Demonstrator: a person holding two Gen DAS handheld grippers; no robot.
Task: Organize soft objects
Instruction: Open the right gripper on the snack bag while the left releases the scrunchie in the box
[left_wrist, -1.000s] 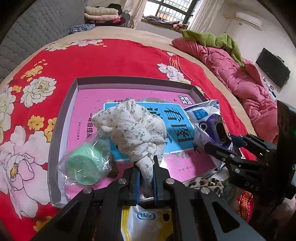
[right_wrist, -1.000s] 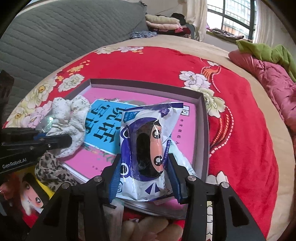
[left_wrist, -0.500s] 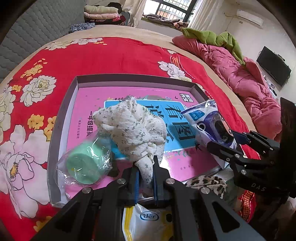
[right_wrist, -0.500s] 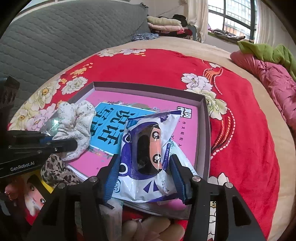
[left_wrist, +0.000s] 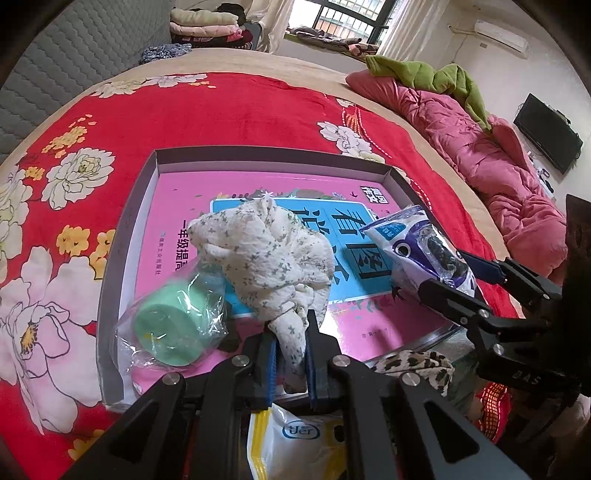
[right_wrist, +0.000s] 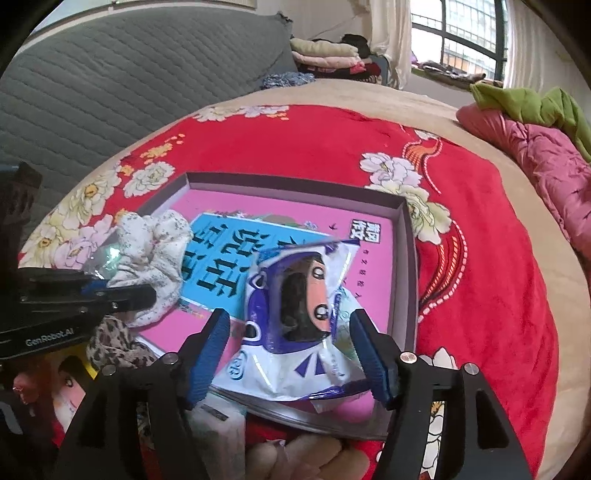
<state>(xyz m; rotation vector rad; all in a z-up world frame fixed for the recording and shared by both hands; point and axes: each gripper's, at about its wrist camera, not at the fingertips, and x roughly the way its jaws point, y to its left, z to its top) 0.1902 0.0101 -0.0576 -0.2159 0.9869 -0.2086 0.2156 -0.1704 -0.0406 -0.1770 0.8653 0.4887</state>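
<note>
Claws number two — left claw (left_wrist: 290, 356) clenches one floral cloth (left_wrist: 266, 258), right claw (right_wrist: 290, 356) opening around one packet (right_wrist: 299, 314).

The left gripper (left_wrist: 290, 354) pinches a tail of the flowered cloth (left_wrist: 266, 254), which lies in the tray (left_wrist: 110, 291) beside a bagged green cup (left_wrist: 173, 328). The right gripper (left_wrist: 458, 275) straddles a packet (left_wrist: 410, 243), its jaws opening.
</note>
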